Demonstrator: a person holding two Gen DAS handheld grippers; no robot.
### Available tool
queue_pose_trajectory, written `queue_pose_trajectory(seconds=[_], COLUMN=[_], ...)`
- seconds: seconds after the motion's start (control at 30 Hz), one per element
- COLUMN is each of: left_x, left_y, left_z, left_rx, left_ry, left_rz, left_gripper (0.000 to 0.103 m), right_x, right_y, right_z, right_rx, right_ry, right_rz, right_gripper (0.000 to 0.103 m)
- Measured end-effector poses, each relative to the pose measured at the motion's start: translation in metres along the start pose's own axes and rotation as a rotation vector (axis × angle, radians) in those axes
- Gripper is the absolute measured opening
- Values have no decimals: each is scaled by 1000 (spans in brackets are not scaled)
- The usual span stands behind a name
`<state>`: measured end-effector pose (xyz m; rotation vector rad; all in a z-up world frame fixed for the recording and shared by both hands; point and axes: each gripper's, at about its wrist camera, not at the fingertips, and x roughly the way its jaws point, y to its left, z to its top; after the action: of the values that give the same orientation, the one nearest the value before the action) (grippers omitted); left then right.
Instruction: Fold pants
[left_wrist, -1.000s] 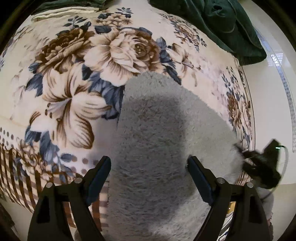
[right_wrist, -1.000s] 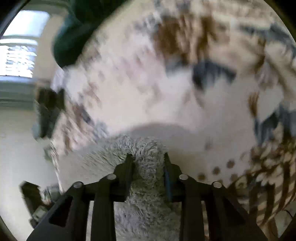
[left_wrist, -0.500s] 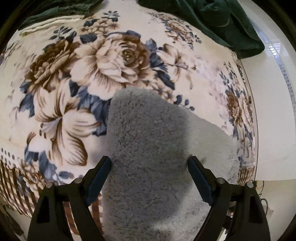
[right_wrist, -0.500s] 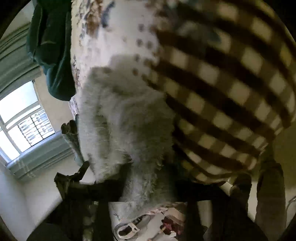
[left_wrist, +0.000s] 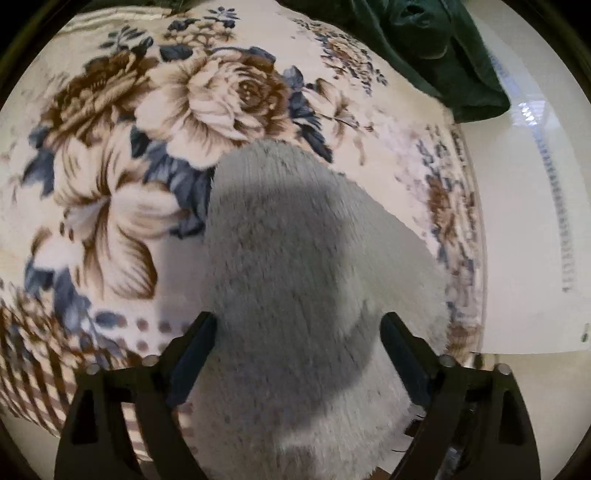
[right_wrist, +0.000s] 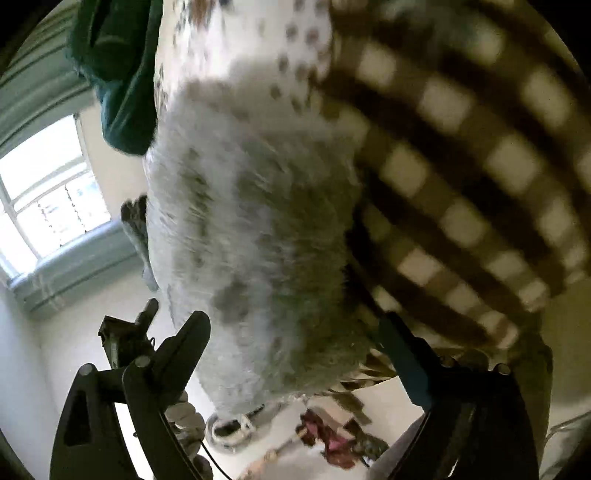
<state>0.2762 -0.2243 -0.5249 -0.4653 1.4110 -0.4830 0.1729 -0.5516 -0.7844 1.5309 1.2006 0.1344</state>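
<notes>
A bed (left_wrist: 110, 206) covered by a cream blanket printed with big brown and blue flowers, with a brown checked border along its edge, carries the things. Fluffy grey pants (left_wrist: 295, 277) lie folded on it near that edge. A dark green garment (left_wrist: 436, 48) sits crumpled at the far corner.

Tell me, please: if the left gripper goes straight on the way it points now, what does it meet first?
Most likely the fluffy grey pants, which lie on the floral blanket directly ahead between the opening fingers of the left gripper. The remaining gap is hard to judge.
</notes>
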Motion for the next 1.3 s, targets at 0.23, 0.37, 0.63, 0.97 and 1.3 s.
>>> queue_pose_trajectory(seconds=[0.23, 0.37, 0.63, 0.97, 1.3], left_x=[24, 40, 56, 34, -42], left_y=[21, 51, 77, 46, 37], left_z=[-25, -28, -31, -24, -17], left_rx=[54, -8, -159, -92, -104], left_ry=[46, 73, 108, 18, -47], left_rz=[79, 32, -230, -270, -323], left_gripper=[95, 103, 103, 57, 53], right_x=[48, 60, 81, 80, 56], right_y=[2, 28, 22, 65, 167], right_z=[11, 6, 21, 10, -16], right_rx=[-22, -139, -97, -196, -286], right_ry=[85, 143, 139, 12, -15], right_rz=[69, 50, 27, 19, 27], right_gripper=[96, 96, 99, 46, 42])
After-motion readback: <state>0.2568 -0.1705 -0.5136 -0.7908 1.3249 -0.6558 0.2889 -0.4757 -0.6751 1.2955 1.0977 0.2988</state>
